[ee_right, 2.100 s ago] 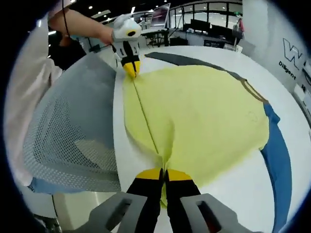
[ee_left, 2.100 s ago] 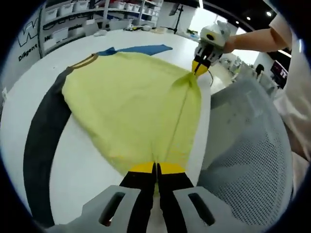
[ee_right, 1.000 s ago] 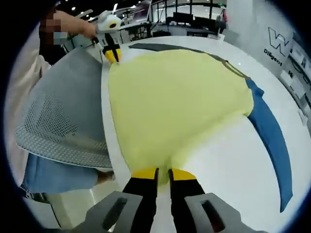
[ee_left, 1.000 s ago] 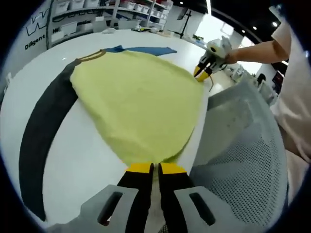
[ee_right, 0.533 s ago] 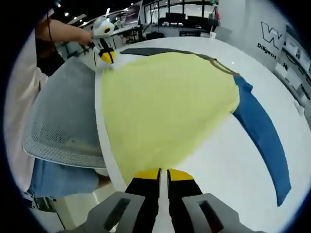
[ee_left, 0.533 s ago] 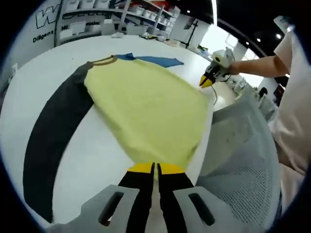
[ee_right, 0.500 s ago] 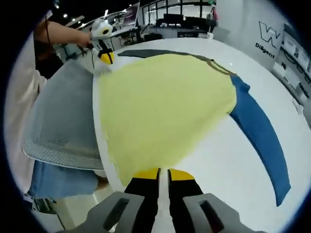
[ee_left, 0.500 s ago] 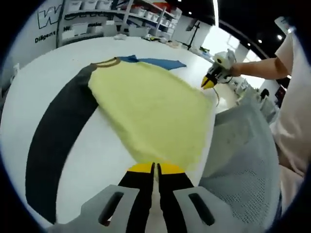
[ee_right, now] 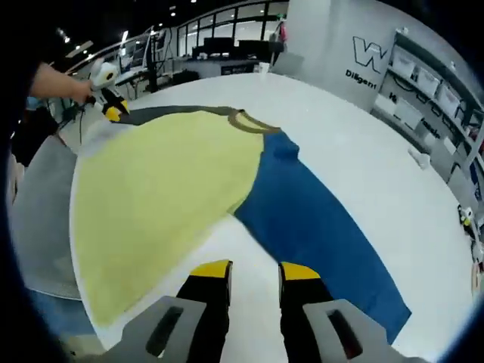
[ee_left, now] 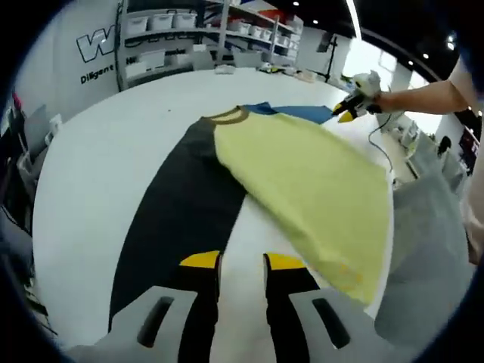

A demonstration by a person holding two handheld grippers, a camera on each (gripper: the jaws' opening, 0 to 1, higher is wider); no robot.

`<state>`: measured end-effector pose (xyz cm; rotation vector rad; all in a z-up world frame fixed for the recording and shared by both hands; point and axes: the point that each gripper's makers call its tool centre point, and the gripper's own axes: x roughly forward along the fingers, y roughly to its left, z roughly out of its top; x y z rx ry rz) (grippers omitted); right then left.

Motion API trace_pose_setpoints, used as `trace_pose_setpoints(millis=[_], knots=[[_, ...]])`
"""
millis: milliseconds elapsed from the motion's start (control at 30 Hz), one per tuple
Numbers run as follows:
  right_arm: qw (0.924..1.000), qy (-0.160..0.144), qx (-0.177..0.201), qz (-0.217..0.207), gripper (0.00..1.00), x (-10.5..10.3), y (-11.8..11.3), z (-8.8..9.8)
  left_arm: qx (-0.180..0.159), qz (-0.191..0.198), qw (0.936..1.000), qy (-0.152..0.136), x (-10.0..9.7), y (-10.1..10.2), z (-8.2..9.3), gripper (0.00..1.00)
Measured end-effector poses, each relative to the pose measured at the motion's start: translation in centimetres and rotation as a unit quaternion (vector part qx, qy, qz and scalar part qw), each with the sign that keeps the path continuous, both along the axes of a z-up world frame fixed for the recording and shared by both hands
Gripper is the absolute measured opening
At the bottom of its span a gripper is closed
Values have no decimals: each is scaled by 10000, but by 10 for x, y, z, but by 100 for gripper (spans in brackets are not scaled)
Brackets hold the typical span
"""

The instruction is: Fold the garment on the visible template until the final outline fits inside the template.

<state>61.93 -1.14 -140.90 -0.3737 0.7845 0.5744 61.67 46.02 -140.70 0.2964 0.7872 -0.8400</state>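
On the white table [ee_left: 98, 166], the yellow shirt [ee_left: 318, 189] lies flat. Left gripper [ee_left: 241, 262] and right gripper [ee_right: 254, 271] are open, holding nothing. Its hem at 5 o'clock hangs near the edge and could slip off.

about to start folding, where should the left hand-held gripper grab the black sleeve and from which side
Take the black sleeve at its free cuff end, nearest the open left hand-held gripper, coming in low along the white table. The sleeve lies flat and stretched away from the yellow body, so its loose end probably lifts most easily.
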Motion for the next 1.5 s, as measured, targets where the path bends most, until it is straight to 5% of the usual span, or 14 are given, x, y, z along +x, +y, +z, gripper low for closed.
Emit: trace_pose_setpoints(millis=[267, 567, 1133, 1233, 1367, 1500], knots=[[9996, -53, -144, -235, 25, 63, -21, -6, 175, 499, 9985, -109, 65, 12, -7, 26], [9992, 113, -164, -336, 28, 100, -29, -19, 337, 583, 9977, -31, 103, 8, -18, 28], [9988, 302, 177, -342, 23, 109, -27, -30, 585, 590, 9961, 295, 117, 6, -38, 21], [9986, 351, 301, -249, 15, 105, -22, -31, 511, 586, 9966, 262, 119, 5, -36, 19], [9991, 262, 156, -293, 2, 104, -28, -32, 558, 592, 9962, 306, 117, 5, -37, 5], [9993, 210, 35, -299, 0, 102, -37, -32, 534, 688, 9958, 281, 112, 1, -34, 4]])
